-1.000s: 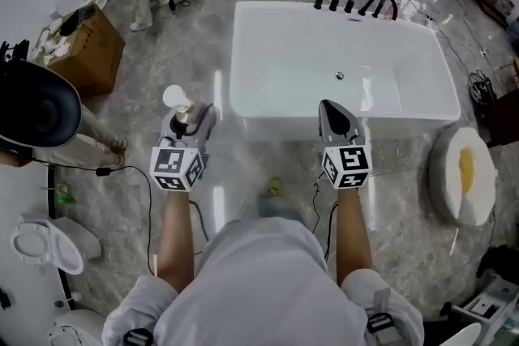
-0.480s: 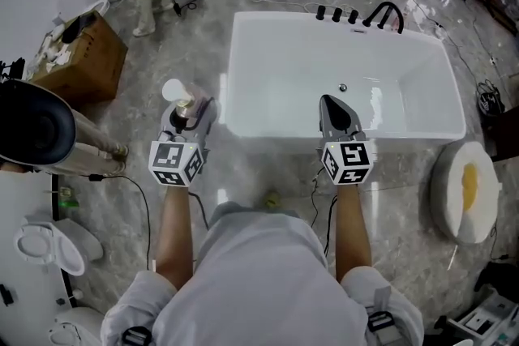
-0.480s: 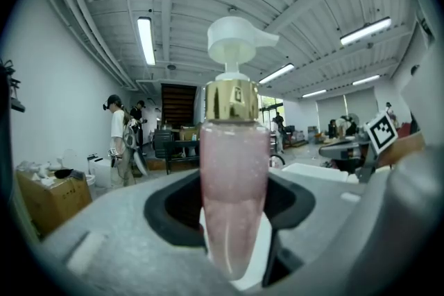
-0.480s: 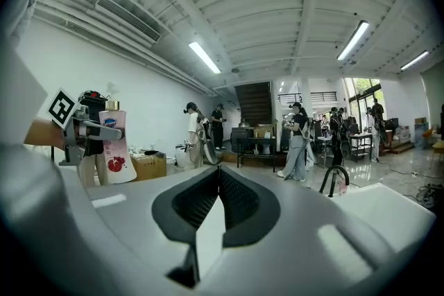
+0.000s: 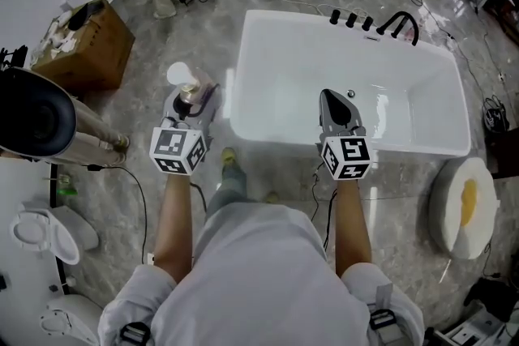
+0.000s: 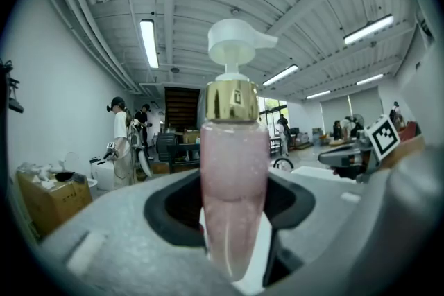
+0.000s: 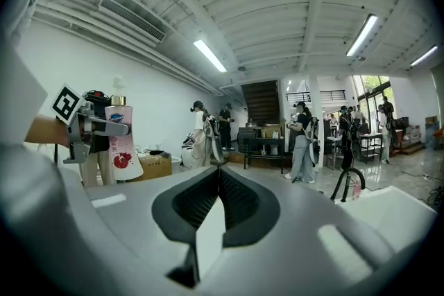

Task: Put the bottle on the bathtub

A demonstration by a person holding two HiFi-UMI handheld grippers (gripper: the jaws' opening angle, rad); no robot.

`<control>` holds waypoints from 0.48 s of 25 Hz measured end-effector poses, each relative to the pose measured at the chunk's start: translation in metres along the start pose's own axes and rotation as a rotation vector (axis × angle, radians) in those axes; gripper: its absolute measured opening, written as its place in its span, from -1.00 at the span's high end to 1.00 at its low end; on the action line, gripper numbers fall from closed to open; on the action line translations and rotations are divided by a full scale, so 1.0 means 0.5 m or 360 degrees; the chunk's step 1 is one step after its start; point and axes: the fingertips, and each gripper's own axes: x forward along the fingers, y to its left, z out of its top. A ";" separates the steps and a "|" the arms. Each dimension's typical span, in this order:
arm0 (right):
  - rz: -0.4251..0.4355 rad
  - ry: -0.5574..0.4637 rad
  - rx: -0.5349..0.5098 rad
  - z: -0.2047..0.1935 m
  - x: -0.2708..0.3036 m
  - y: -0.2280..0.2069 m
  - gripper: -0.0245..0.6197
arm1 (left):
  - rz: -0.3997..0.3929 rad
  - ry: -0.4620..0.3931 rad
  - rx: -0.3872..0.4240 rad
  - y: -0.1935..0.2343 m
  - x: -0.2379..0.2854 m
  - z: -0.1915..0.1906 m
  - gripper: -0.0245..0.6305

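Holding: the left tool (image 5: 193, 100) is clenched on the bottle (image 6: 232, 177), with one jaw on each side of its body.
Bottle: it is pink and see-through, with a gold ring and a white pump on top. It stands upright in the tool.
Bottle's place: in the head view it is at 10 o'clock from the middle. It is up in the air over the grey floor (image 5: 203, 20), near the left end of the bathtub (image 5: 292, 69). It is not on the tub.
Right tool: the right tool (image 7: 218, 177) has its jaws pressed together, with nothing between them. In the head view it is at 1 o'clock from the middle, over the tub's near rim.
Bathtub: it is big and white, from 12 to 2 o'clock, with black taps (image 5: 350, 20) on its far rim.
Person: two bare arms and a white top fill the picture at 6 o'clock.
Around: a brown box (image 5: 85, 44) sits at 10 o'clock and a white toilet (image 5: 36, 231) at 8 o'clock. Other people (image 7: 302, 142) stand far off across the room.
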 end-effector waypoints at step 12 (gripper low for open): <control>-0.0035 0.0056 0.0017 -0.007 0.201 -0.010 0.91 | -0.0090 0.0049 -0.0045 0.141 0.158 -0.046 0.27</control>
